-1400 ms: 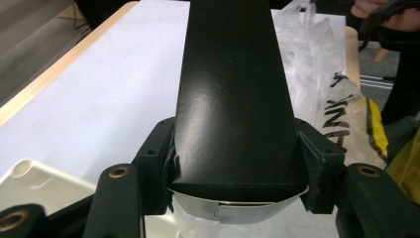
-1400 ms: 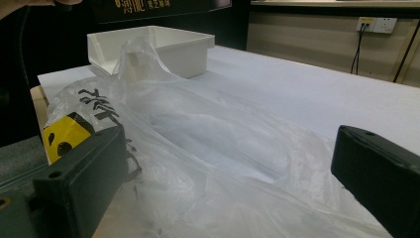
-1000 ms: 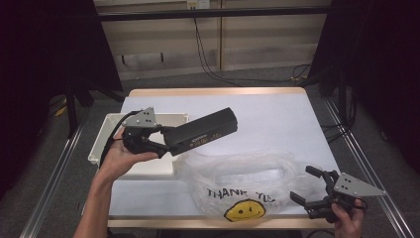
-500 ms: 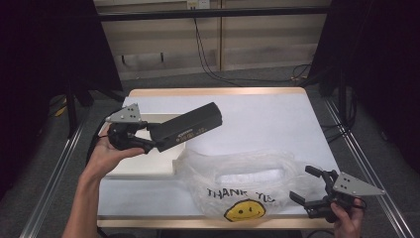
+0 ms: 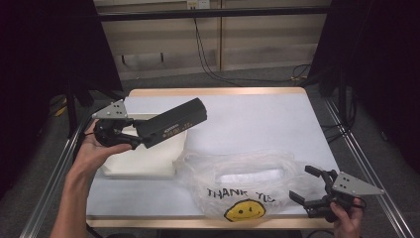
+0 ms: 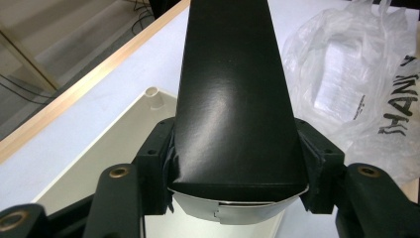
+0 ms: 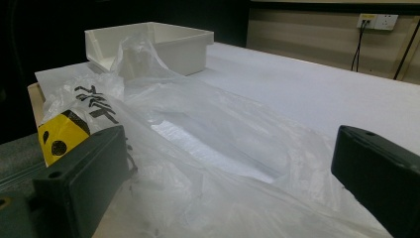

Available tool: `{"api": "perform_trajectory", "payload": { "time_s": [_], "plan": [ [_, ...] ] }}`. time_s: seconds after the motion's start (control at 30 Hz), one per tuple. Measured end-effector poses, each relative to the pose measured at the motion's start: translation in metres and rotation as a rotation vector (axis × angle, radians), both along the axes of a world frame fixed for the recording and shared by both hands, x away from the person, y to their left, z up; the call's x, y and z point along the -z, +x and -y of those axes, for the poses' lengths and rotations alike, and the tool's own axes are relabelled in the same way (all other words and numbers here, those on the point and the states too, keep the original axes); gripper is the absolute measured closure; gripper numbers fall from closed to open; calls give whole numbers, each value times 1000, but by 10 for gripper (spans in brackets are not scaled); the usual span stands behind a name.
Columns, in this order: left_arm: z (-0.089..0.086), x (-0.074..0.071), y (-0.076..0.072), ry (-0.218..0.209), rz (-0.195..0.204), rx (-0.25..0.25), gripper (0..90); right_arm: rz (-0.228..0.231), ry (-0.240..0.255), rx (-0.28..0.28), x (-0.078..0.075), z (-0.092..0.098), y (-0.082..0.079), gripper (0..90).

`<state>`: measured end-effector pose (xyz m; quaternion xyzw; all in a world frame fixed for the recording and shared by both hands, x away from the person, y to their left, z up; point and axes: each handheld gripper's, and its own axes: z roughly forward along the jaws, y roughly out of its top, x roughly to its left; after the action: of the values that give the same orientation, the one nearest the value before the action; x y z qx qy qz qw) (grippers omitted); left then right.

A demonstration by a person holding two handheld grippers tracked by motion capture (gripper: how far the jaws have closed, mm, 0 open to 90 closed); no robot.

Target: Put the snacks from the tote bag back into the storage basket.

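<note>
a lab-like recording room: black curtains [image 5: 44, 74] at left and right, metal frame rails [image 5: 59, 168], a wall socket [image 5: 197, 4] and trailing cables [image 5: 208, 59] beyond the counter [image 5: 257, 114].

Two hand-held black tools, bare forearms

The left tool [image 5: 130, 141] and the right tool [image 5: 306, 185] each carry a grey three-cornered plate dotted with small screws on top; their blocky matte-black jaws show brass-coloured pivot pins and small screw holes. No sleeves reach the wrists.

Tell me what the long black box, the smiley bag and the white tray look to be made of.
Long black box: likely cardboard with a matte-satin black finish, given its soft sheen and folded end flap. Smiley bag: thin clear plastic film, crinkled, glossy and see-through. White tray: probably moulded plastic, with smooth, opaque, even walls.
</note>
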<state>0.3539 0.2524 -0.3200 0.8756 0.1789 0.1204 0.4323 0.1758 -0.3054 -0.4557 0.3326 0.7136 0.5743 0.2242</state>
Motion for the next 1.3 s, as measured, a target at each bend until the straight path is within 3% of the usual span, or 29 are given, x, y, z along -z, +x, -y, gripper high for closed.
{"api": "perform_trajectory", "payload": {
  "time_s": [0.3,0.43,0.6,0.9,1.0,1.1,1.17,1.3],
  "plan": [
    [-14,-2,3,21,19,-23,432,3,-6,-6,0,-3,0,10],
    [-20,0,5,45,12,-30,431,2,-5,3,0,-1,0,10],
    [-27,5,10,44,8,-39,431,6,-7,2,0,-2,1,12],
    [-37,17,18,76,-6,-51,431,11,11,15,1,-2,0,16],
    [-43,22,20,69,-19,-58,431,9,6,16,1,-2,1,16],
    [-51,32,26,41,-41,-77,431,13,9,14,1,-2,1,16],
    [-55,41,29,50,-54,-98,431,12,12,11,1,-2,1,15],
    [-60,49,31,67,-66,-92,431,10,9,11,1,-2,1,15]
  ]
}}
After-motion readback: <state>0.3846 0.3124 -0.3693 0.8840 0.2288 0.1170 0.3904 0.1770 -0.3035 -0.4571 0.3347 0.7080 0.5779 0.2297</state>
